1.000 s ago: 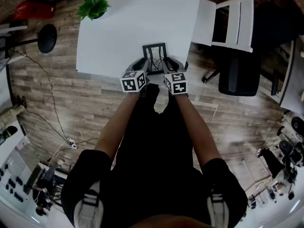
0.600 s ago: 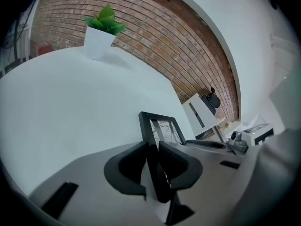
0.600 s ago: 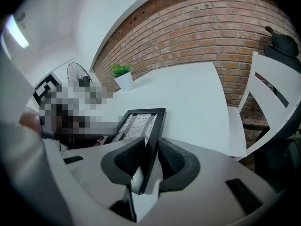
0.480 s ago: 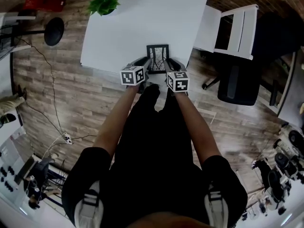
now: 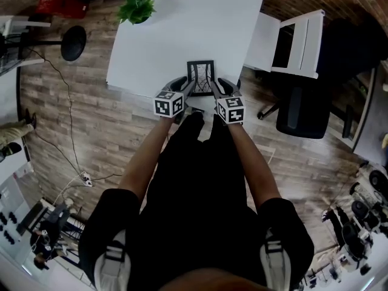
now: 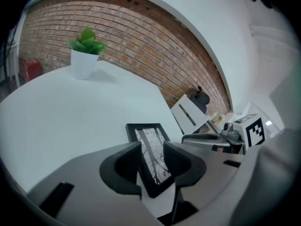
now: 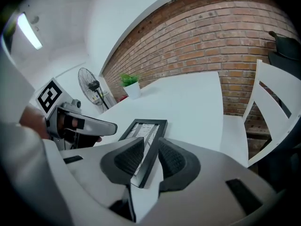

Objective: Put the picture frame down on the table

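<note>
– Left gripper (image 5: 183, 90) and right gripper (image 5: 219, 90), head view: both sit at the near edge of the table (image 5: 182, 23). They flank the picture frame (image 5: 200, 73), one on each long side. Neither is nearer; it's symmetric.
– Frame orientation?
– Flat on the table, just in from the near edge, right of that edge's middle. Long axis runs from the near edge toward the far edge, so straight ahead of both claws.
– Left gripper view?
– Jaws have just been opening and are now wide. The frame's near-left corner lies in the gap between them, picture side up, and the rest stretches away over the tabletop. Pads look clear of the frame's edge, though the wide-angle view makes the left pad's gap hard to be sure of.
– Right gripper view?
– Mirrored: jaws have just opened a bit further and stand wide, with the frame's right long edge running through the gap. There's daylight on both sides of it and nothing is gripped.
– So what does the next move hinge on?
– My read: the frame is down and what's left is backing out. It lies ahead of and between the pads, so pull back along its long axis toward the near edge. Going sideways would likely drag it.
</note>
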